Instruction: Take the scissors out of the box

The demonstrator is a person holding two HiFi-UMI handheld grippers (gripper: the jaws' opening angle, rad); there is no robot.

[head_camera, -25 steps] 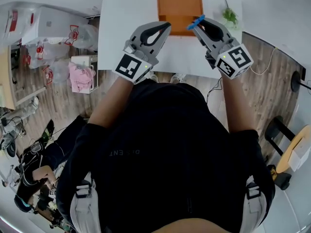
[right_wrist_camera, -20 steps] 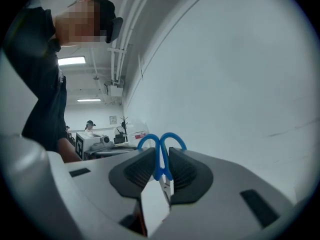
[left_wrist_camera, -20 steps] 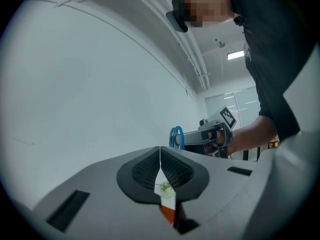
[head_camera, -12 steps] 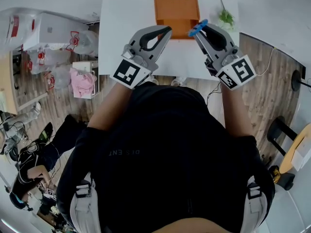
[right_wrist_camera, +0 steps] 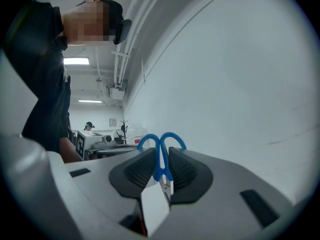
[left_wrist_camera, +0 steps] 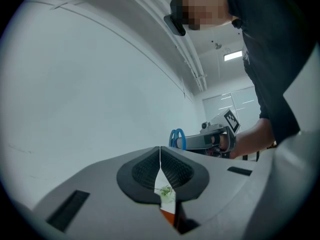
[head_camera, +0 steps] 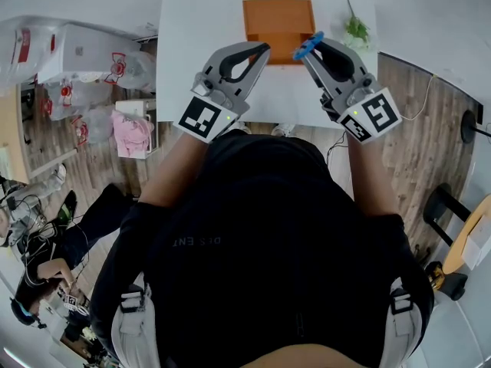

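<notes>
Plenty of room on the tabletop (head_camera: 196, 29): the whole upper-left stretch beside the box (head_camera: 278, 14) is bare, and so is the strip along its near edge. Right of the box a little green sprig (head_camera: 357, 27) sits in the way. Over the box's near rim the left tongs (head_camera: 263, 48) and right tongs (head_camera: 308, 46) hang with only a narrow gap between them, and scissors (right_wrist_camera: 160, 161) poke out of the right pair. At frame left the floor's crowded with bags (head_camera: 126, 56).
</notes>
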